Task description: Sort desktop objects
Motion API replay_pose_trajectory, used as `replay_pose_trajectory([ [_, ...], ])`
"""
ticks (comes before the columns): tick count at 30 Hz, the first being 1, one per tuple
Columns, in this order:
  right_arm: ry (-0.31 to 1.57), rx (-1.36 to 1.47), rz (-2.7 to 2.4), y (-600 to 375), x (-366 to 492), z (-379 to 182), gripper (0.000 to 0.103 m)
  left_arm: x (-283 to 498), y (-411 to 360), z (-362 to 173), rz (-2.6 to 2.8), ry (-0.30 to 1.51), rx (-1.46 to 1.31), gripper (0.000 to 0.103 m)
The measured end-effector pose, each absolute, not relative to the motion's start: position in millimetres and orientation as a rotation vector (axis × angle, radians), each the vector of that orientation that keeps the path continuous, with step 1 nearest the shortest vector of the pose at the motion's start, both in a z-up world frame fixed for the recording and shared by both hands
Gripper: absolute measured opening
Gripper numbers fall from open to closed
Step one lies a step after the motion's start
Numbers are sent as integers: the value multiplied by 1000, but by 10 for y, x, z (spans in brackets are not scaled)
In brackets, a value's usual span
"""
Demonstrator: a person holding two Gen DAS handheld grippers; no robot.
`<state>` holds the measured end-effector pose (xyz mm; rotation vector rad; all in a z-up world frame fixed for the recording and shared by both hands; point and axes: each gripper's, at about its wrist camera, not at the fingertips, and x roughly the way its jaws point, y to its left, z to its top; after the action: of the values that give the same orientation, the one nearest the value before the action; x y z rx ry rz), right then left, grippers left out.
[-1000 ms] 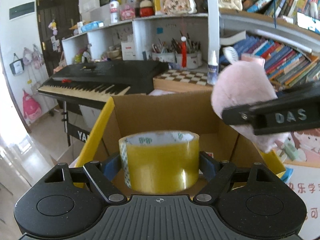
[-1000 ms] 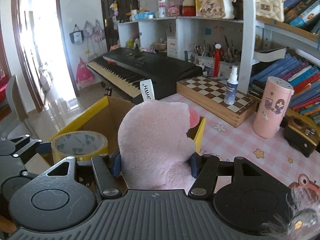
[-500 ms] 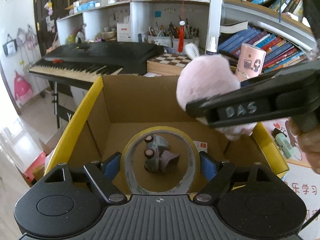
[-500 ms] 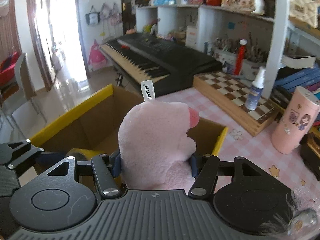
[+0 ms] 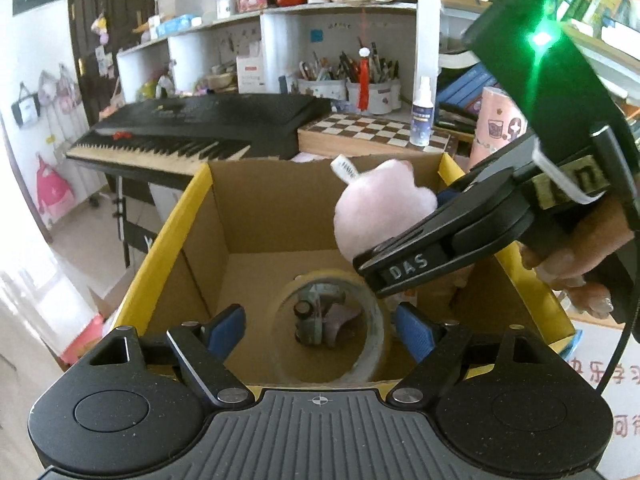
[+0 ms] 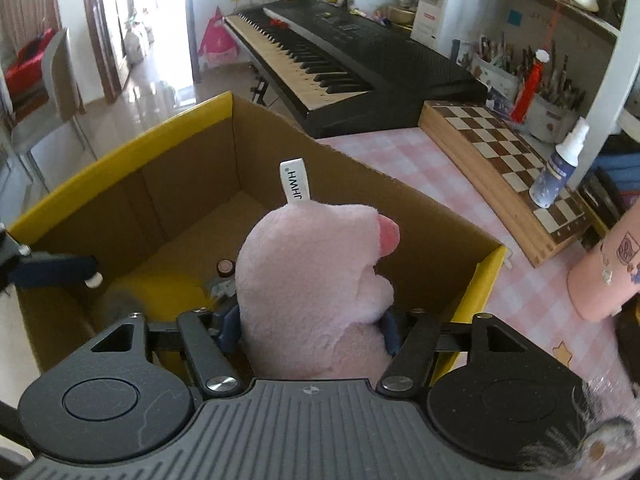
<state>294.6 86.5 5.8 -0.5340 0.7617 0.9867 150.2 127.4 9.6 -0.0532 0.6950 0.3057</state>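
A cardboard box (image 5: pixel 188 208) with a yellow rim stands open below both grippers. A yellow tape roll (image 5: pixel 372 320) lies flat on its floor, ringed around a small toy car (image 5: pixel 316 316). My left gripper (image 5: pixel 320 328) hovers open above the roll, its blue pads (image 5: pixel 226 324) clear of it. My right gripper (image 6: pixel 310 328) holds a pink plush toy (image 6: pixel 312 272) with a white tag, low over the box (image 6: pixel 120 156) on its right side. Its jaws are opening, and the pads still touch the plush (image 5: pixel 380 208).
A black keyboard (image 5: pixel 200 128) stands behind the box. A chessboard (image 6: pixel 508 152) with a spray bottle (image 6: pixel 560 168) and a pink cylinder (image 6: pixel 608 264) sit on the pink checked tablecloth (image 6: pixel 400 160) to the right. A person's hand (image 5: pixel 572 256) grips the right gripper.
The left gripper let go of the tape roll, which dropped to the box floor around the toy car. The right gripper carried the plush leftward and down, over the box.
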Motion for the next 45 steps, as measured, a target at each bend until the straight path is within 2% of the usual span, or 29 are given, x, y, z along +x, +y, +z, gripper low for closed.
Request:
replay_pose_trajectory([
  [5,743,-510,983,849,2956,56,75,1510,1237,109,301,690,-32,85],
  [8,714,-472,982,803,2948,133,78,1491,1217,123,299,685,-25,85],
  [10,684,-455,974,760,2926,198,78,1472,1208,144,302,676,-20,85],
  [12,657,-432,966,703,2894,266,78,1440,1208,171,309,664,-19,91],
  [28,535,-198,844,68,2497,699,78,1064,1350,420,417,558,-82,94],
  [45,496,-75,658,-519,1914,685,77,588,1432,479,474,482,-187,94],
])
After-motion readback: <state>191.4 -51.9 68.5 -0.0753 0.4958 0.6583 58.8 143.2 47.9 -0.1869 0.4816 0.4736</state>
